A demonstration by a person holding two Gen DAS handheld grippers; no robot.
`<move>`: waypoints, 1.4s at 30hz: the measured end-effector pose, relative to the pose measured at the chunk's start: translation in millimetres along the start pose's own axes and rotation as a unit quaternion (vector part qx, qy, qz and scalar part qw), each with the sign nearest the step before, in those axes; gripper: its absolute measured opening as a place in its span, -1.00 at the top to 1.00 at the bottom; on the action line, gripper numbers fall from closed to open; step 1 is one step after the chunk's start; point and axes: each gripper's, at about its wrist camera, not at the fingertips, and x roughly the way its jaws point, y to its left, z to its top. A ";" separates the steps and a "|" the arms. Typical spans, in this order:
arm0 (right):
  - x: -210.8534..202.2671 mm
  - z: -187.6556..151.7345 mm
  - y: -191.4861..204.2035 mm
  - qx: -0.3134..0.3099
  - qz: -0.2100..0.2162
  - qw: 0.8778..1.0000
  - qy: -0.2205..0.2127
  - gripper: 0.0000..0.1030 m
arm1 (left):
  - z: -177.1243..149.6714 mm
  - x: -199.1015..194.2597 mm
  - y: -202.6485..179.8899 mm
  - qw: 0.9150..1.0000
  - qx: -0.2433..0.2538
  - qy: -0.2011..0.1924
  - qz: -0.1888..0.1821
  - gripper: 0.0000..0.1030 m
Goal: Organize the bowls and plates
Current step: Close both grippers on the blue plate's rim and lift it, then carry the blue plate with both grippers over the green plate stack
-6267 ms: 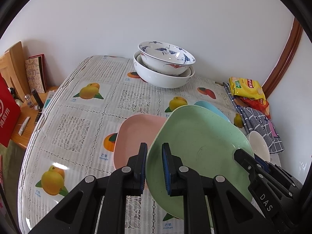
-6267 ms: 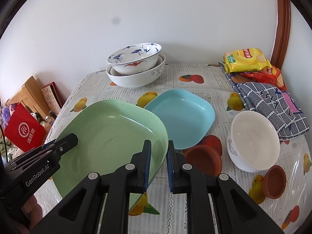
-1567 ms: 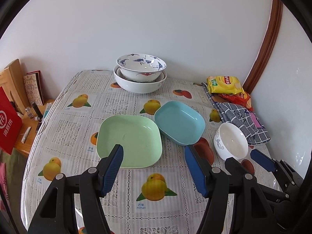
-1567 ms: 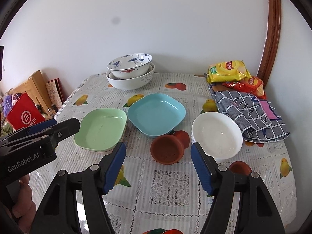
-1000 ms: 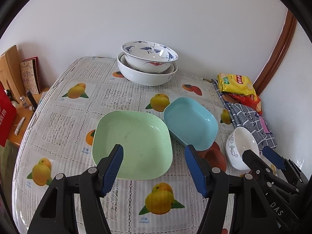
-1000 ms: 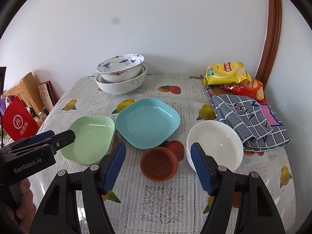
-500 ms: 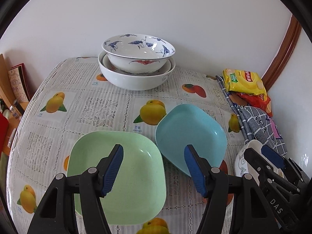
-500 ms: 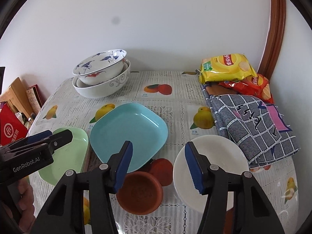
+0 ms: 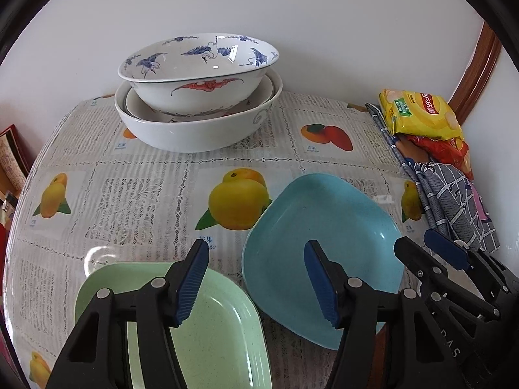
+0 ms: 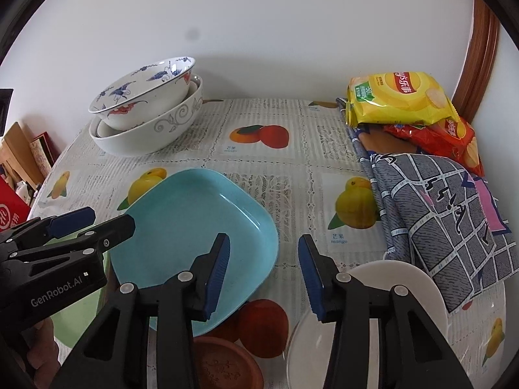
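A blue square plate (image 9: 324, 227) (image 10: 194, 223) lies mid-table. A green plate (image 9: 211, 324) (image 10: 74, 317) lies to its left. My left gripper (image 9: 256, 278) is open and empty, over the gap between the two plates. My right gripper (image 10: 264, 269) is open and empty, straddling the blue plate's right edge. A blue-patterned bowl (image 9: 198, 71) (image 10: 142, 94) sits nested in a large white bowl (image 9: 194, 126) (image 10: 146, 129) at the back. A white bowl (image 10: 389, 291) and a small brown dish (image 10: 227, 359) lie near the front.
A yellow chip bag (image 9: 418, 113) (image 10: 399, 97), a red snack bag (image 10: 447, 139) and a checked cloth (image 10: 438, 220) lie at the right by the wall. A fruit-print tablecloth (image 9: 136, 194) covers the table. Books (image 10: 39, 152) stand beyond the left edge.
Both grippers have moved forward and down toward the blue plate, staying open. The plates and bowls have not moved in the last second.
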 end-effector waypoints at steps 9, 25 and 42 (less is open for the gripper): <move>23.6 4.2 3.7 -0.015 -0.009 1.000 0.024 0.22 | 4.5 26.8 -3.2 1.000 0.001 0.021 -0.007 0.10; 30.3 7.3 2.5 -0.020 -0.051 0.998 0.025 0.86 | 6.0 35.6 2.3 0.999 -0.011 0.031 -0.012 0.75; -8.5 16.8 6.9 0.001 -0.035 0.999 -0.024 0.88 | 14.8 -7.6 7.7 0.999 -0.026 -0.009 -0.027 0.77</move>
